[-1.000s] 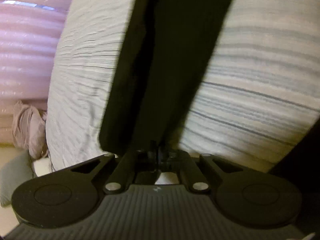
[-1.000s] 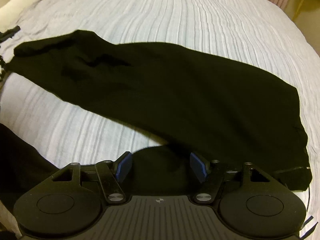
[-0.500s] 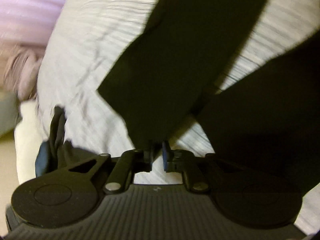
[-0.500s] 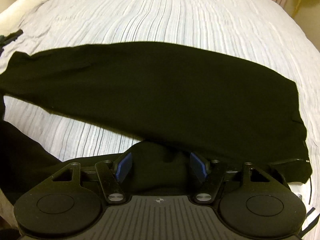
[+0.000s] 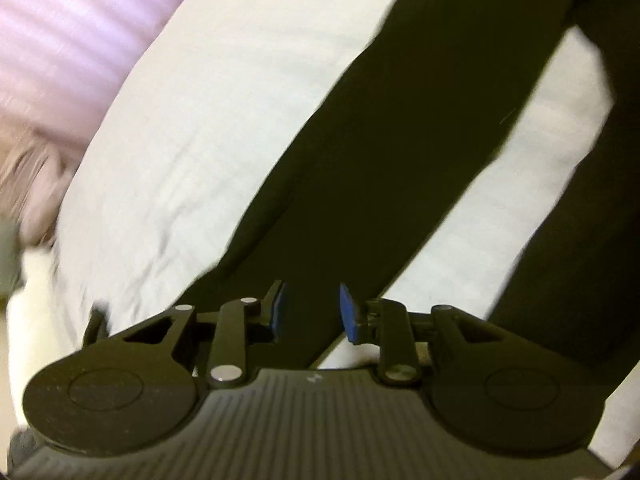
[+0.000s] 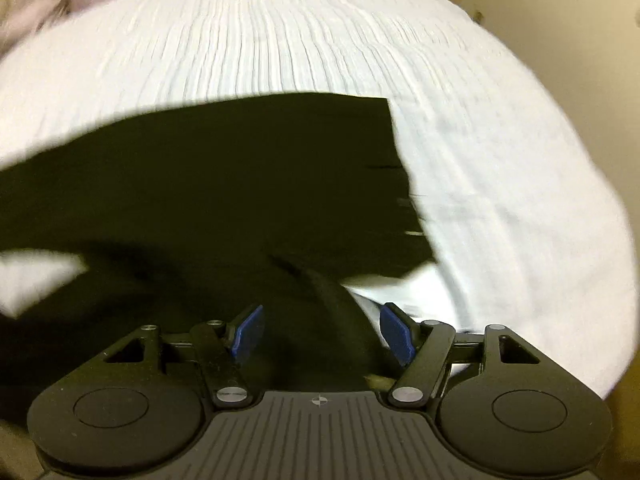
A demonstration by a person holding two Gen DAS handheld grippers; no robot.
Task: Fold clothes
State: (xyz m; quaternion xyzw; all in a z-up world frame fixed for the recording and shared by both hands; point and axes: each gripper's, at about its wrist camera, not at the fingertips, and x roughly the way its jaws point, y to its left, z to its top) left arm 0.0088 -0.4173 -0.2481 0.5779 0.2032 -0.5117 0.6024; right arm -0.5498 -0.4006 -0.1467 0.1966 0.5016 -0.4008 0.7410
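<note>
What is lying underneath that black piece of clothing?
The black garment lies spread on a white ribbed bedspread, which shows all around it and between its two long parts in the left wrist view. Whatever lies directly beneath the cloth is covered.

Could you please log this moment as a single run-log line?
task: fold clothes | left gripper: open over black garment | right gripper: open over garment | surface: white bedsheet

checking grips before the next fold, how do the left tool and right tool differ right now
The left tool has a narrower gap than the right tool. One leg of the black trousers runs up from between the left tool's pads; bunched cloth lies between the right tool's. Both are open with blue pads, over the white bed cover.
</note>
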